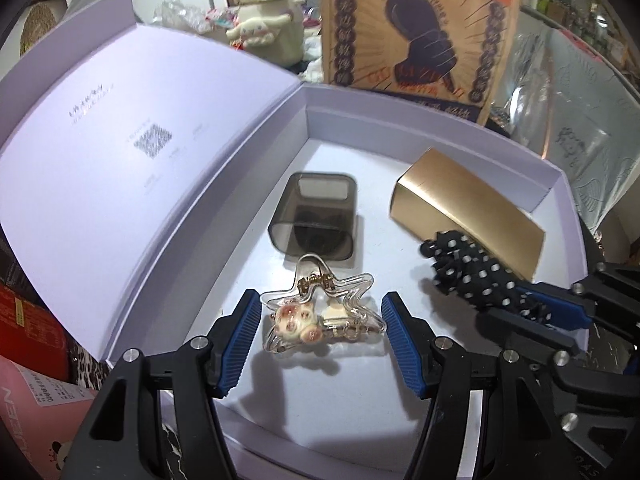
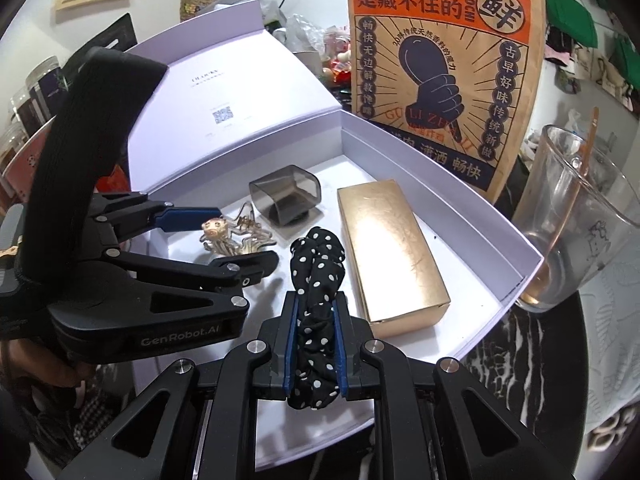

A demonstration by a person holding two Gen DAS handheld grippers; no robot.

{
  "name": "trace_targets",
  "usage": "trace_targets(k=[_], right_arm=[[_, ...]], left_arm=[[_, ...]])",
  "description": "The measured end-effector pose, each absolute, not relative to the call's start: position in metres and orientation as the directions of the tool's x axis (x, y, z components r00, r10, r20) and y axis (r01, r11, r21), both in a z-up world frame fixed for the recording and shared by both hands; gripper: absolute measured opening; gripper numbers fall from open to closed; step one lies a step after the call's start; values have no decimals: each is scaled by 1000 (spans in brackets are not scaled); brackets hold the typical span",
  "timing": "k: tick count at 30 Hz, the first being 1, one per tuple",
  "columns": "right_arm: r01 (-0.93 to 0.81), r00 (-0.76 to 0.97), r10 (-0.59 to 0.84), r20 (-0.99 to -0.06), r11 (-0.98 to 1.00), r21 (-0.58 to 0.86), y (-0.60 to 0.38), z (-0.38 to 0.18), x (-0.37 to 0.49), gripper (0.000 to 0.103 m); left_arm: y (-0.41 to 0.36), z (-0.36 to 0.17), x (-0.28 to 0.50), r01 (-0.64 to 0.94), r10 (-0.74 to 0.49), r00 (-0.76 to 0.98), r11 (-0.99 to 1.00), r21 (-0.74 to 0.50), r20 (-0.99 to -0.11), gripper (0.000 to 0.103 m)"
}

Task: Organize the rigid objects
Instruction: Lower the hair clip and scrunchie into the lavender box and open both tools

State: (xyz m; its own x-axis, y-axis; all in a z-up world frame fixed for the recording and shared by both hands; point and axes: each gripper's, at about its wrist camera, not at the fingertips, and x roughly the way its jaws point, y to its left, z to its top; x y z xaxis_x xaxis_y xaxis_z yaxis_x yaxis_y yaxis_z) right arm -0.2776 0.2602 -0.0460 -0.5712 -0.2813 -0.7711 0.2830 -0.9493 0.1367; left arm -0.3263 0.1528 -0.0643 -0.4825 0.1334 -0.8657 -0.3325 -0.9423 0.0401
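Observation:
A clear star-shaped hair clip [image 1: 320, 312] with a small bear charm sits between the blue pads of my left gripper [image 1: 322, 320], which is shut on it just above the floor of the open white box [image 1: 420, 108]. From the right wrist the clip [image 2: 236, 236] shows in the left gripper [image 2: 244, 236]. My right gripper [image 2: 316, 320] is shut on a black polka-dot scrunchie [image 2: 318, 264] over the box's near part, beside a gold carton [image 2: 388, 248]. A smoky plastic case [image 2: 286, 196] lies further back. The scrunchie [image 1: 468, 268] overlaps the gold carton [image 1: 472, 216] in the left view.
The box lid [image 1: 120, 140] stands open to the left. A tall printed paper bag [image 2: 436, 60] rises behind the box. A glass mug [image 2: 572, 220] with a stick in it stands at the box's right edge on the dark marble table [image 2: 540, 360]. Clutter fills the back.

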Motion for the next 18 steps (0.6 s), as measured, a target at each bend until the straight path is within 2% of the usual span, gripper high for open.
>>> trace_targets(k=[8,13,18], right_arm=[[268,-567,-251,-784,-957,113,259,-46,-279,20],[269,-573,-265,-776,-955,128,260,-43,-274,40],[254,-582,-235,-779,-962,100,263,-39,-268,44]], left_arm=[[154,-66,-328,-320,101,-489,-945,71,-866,62],[153,-66,-324,-311,78,-496,-946,93,-865,62],[148,-68,-324,-302,81,-480,-950,78,-874,62]])
